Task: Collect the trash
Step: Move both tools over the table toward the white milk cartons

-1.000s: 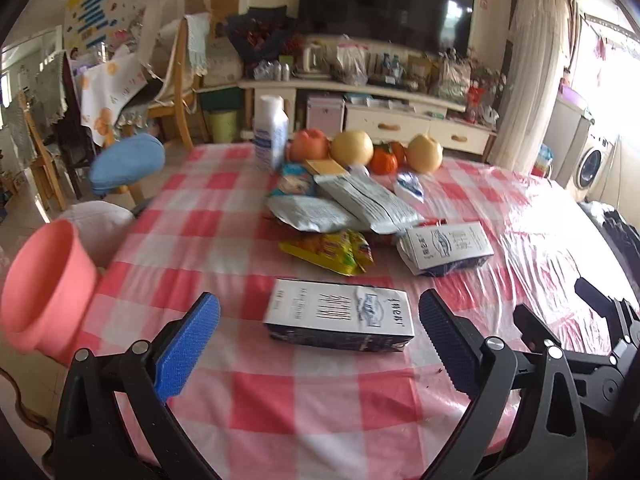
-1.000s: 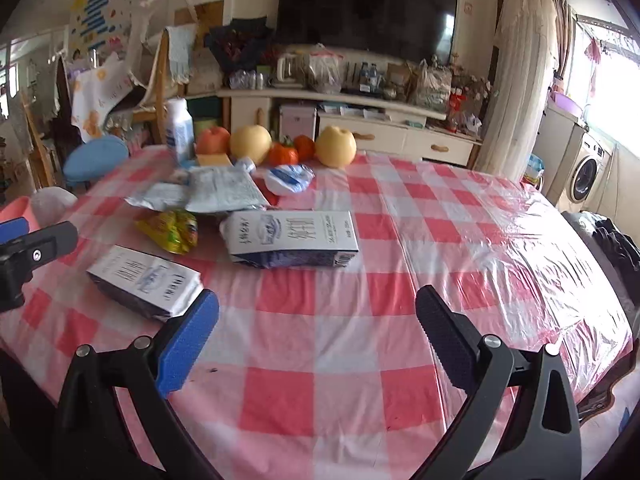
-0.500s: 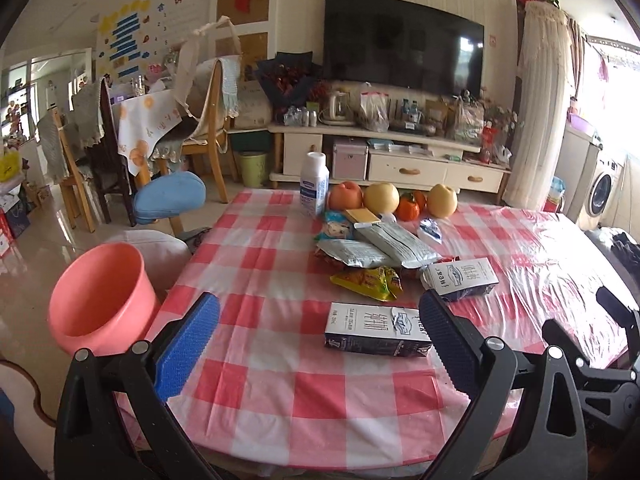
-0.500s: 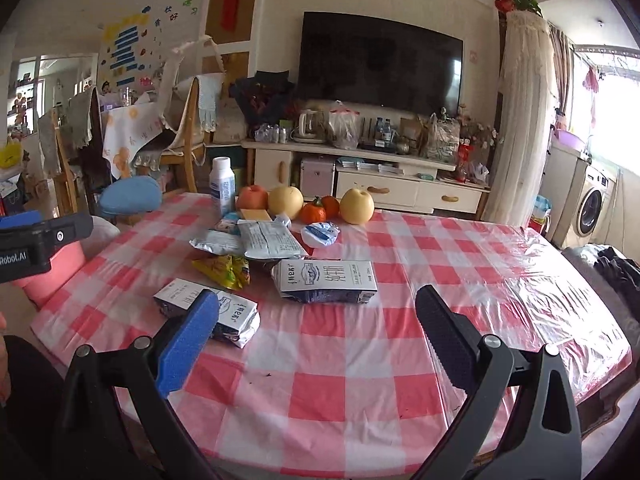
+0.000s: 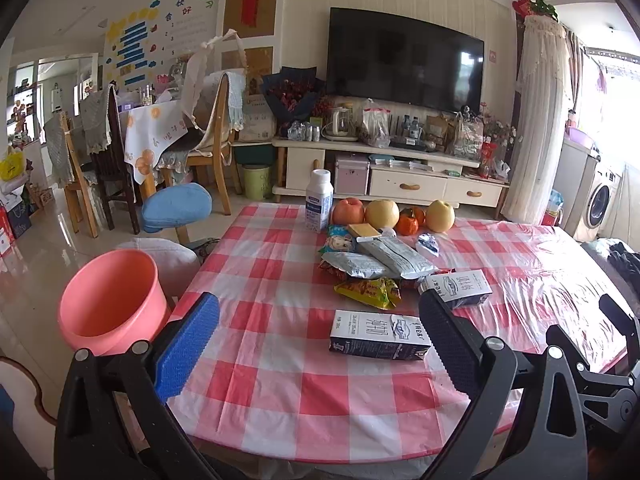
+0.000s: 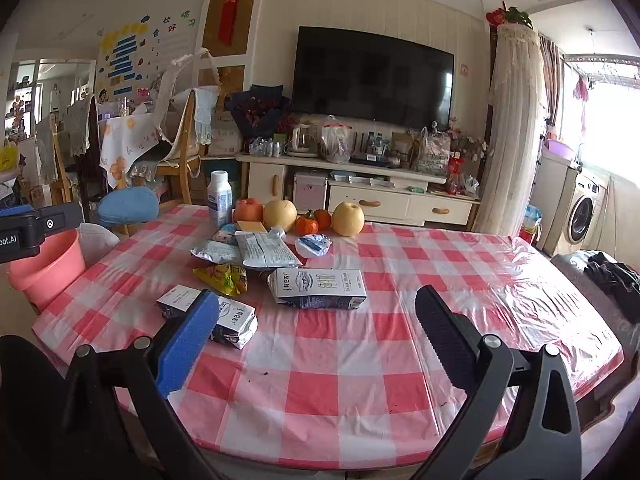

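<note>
Two flattened milk cartons lie on the red-checked table: the near carton and the far carton. Behind them sit a yellow snack wrapper and silver foil bags. A pink bucket stands off the table's left edge. My left gripper is open, held back above the near table edge. My right gripper is open too, with nothing between its fingers.
Fruit and a white bottle line the table's far side, with a small clear wrapper beside them. A blue stool, wooden chairs, a TV cabinet and a washing machine stand beyond.
Both grippers have pulled back and up from the table, so the cartons look smaller and farther. The whole table and room have come into view. Both stay open.
</note>
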`<state>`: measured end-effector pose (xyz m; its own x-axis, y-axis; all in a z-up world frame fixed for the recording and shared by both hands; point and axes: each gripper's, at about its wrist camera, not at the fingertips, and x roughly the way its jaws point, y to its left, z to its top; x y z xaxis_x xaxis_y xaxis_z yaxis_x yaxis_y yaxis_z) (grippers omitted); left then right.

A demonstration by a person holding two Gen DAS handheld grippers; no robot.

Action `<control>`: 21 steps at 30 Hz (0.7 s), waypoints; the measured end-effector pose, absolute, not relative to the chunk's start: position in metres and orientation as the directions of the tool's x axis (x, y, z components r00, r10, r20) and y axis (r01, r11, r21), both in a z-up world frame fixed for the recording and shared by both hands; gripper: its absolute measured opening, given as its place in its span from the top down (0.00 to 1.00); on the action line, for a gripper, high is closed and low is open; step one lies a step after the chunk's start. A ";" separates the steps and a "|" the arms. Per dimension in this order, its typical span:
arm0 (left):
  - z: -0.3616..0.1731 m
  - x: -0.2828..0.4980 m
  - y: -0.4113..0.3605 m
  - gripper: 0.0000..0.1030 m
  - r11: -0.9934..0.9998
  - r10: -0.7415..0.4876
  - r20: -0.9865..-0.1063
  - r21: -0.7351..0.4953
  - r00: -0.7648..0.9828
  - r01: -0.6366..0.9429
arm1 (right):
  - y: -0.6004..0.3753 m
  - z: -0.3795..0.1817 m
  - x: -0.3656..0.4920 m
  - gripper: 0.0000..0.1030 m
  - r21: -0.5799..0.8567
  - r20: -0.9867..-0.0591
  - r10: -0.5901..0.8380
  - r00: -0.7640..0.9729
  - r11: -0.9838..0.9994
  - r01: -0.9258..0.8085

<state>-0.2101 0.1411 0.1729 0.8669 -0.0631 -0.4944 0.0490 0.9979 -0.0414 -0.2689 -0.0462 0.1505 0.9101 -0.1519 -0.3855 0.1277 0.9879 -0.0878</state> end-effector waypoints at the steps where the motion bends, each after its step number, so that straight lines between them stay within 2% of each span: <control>1: 0.173 -0.211 0.141 0.05 0.998 -0.061 -0.492 -0.039 0.869 0.048 | -0.045 0.151 -0.270 0.04 -0.095 -0.380 -0.154 0.912 0.987 0.127; 15: 0.175 -0.215 0.141 0.05 0.998 -0.061 -0.492 -0.041 0.869 0.047 | -0.044 0.143 -0.268 0.04 -0.092 -0.395 -0.115 0.911 0.992 0.085; 21: 0.171 -0.213 0.139 0.05 0.998 -0.062 -0.513 -0.045 0.856 0.045 | -0.046 0.126 -0.258 0.04 -0.070 -0.464 -0.057 0.884 0.997 0.028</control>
